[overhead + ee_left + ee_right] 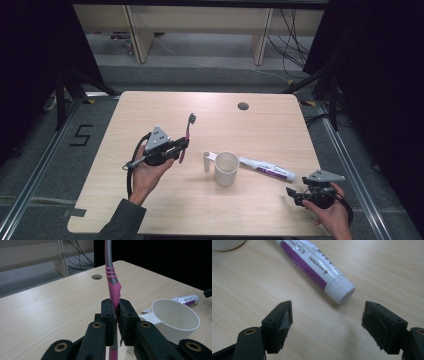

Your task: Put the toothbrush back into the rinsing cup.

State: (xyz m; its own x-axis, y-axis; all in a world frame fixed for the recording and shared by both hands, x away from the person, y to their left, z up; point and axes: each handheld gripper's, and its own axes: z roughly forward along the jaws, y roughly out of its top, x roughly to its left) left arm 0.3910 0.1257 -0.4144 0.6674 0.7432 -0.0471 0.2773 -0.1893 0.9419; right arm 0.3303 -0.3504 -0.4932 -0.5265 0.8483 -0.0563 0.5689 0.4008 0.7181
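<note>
Toothbrush, pink-handled with a grey neck and dark bristle head [188, 136], stands nearly upright over the pale wooden table [150, 105], clamped low on its handle by the left gripper [183, 145], whose black jaws are pressed together on the pink grip. In the left gripper view the toothbrush [113, 287] rises out of the closed jaws and runs off the top edge. The left hand [145, 172] holds that gripper above the table, to the left of the white plastic cup with a flat side handle [225, 168], which stands upright near the middle of the tabletop. Just right of the cup lies a white toothpaste tube with a purple stripe [266, 168], flat on the wood, its cap end pointing away from the cup. Farther right of the cup, near the table's front corner, the right hand [330, 215] holds the right gripper [291, 194] with its jaws spread wide apart and nothing between them; in the right gripper view the tube's white cap [342, 290] lies just ahead of the open jaws, not touching them. A round cable hole [243, 106] sits beyond the cup.
</note>
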